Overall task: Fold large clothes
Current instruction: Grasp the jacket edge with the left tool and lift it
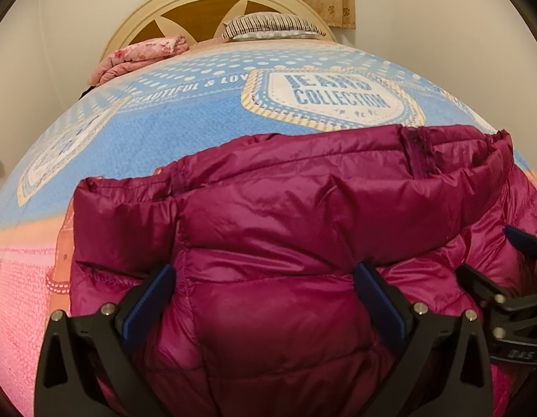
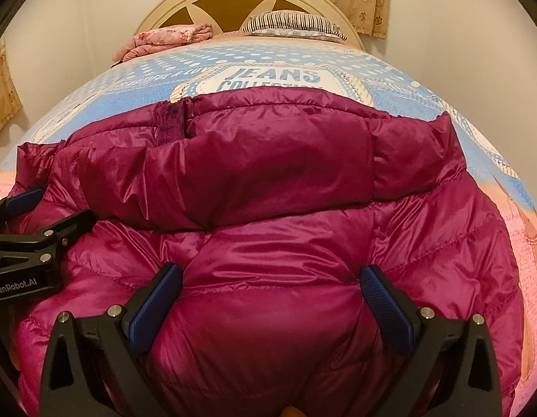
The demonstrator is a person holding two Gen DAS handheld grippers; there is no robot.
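Left wrist: glossy quilted magenta puffer jacket [image 1: 268, 226] on printed bedspread [image 1: 164, 121].

Each hand-held gripper [image 1: 265, 278] [image 2: 271, 279] is black, with blue-padded fingers [image 2: 157, 295] and silver screws.

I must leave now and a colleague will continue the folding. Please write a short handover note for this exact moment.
Left gripper: open, fingers either side of a puffy bulge of the magenta down jacket, not clamped.
Right gripper: open likewise, beside the left one, on the same jacket.
Jacket: lies on the bed sheet, near edge toward you, a zipper at its far edge.
Done: jacket looks partly folded into a compact bundle.
Left: probably close on the near edge and fold once more.
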